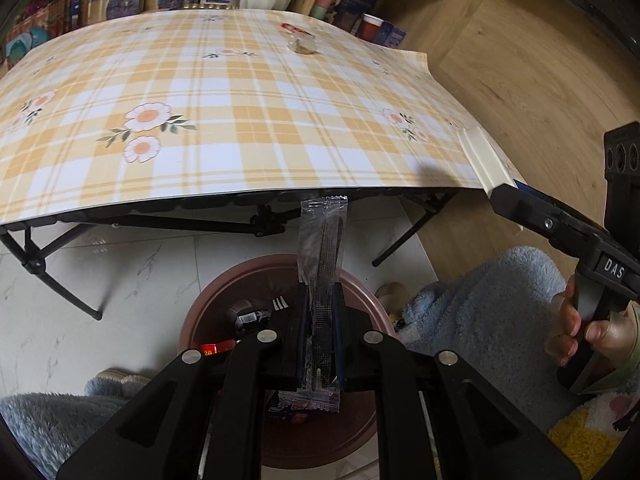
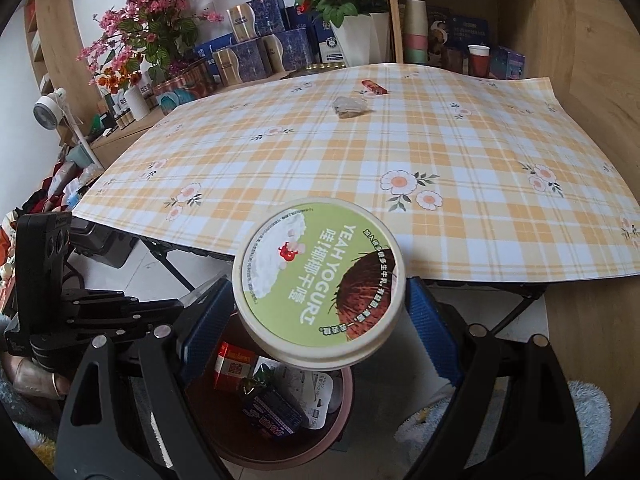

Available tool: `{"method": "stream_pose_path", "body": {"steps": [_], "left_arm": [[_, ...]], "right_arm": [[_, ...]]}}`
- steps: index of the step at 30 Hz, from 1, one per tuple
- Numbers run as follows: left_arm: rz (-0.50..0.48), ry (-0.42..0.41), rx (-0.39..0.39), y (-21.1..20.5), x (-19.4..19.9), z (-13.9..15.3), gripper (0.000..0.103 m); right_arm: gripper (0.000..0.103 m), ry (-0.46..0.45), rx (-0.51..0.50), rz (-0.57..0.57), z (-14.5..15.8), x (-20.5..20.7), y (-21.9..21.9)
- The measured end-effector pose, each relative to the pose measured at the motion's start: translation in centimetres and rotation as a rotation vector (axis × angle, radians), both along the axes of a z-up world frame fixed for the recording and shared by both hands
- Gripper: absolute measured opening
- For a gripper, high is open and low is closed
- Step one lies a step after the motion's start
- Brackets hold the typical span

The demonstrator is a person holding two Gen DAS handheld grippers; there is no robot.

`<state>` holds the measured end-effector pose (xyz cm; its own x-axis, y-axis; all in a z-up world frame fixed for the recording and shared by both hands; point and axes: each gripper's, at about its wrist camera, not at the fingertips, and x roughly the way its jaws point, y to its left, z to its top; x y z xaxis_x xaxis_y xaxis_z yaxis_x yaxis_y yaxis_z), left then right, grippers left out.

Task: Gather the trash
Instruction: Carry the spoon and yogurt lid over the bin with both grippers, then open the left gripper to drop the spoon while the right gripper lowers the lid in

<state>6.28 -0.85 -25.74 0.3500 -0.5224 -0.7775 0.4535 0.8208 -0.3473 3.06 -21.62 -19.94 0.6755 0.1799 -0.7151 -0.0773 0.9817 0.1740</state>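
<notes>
Pinching a clear wrapper (image 1: 322, 288) lengthwise, the left gripper (image 1: 320, 320) holds it at lower centre above the brown bin (image 1: 360, 292) | right gripper (image 2: 320, 312) squeezes a yogurt cup (image 2: 319, 286) between blue pads (image 2: 434, 332), lower centre, over the bin | crumpled wrapper (image 2: 350, 107) and red lighter (image 2: 374, 87) lie on the table (image 2: 440, 140), upper centre

A clear wrapper (image 1: 322, 280) and a green-lidded yogurt cup (image 2: 320, 288) held over the bin (image 2: 280, 446).
</notes>
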Motion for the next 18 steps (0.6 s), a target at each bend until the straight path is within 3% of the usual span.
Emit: {"method": "stream_pose_path", "body": {"steps": [6, 18], "left_arm": [[-0.034, -0.01, 0.022, -0.79, -0.53, -0.1, 0.011], [-0.003, -0.002, 0.032, -0.41, -0.46, -0.24, 0.012]], "right_arm": [[0.086, 0.004, -0.001, -0.007, -0.06, 0.08, -0.08], [0.086, 0.006, -0.008, 0.01, 0.03, -0.03, 0.42]]}}
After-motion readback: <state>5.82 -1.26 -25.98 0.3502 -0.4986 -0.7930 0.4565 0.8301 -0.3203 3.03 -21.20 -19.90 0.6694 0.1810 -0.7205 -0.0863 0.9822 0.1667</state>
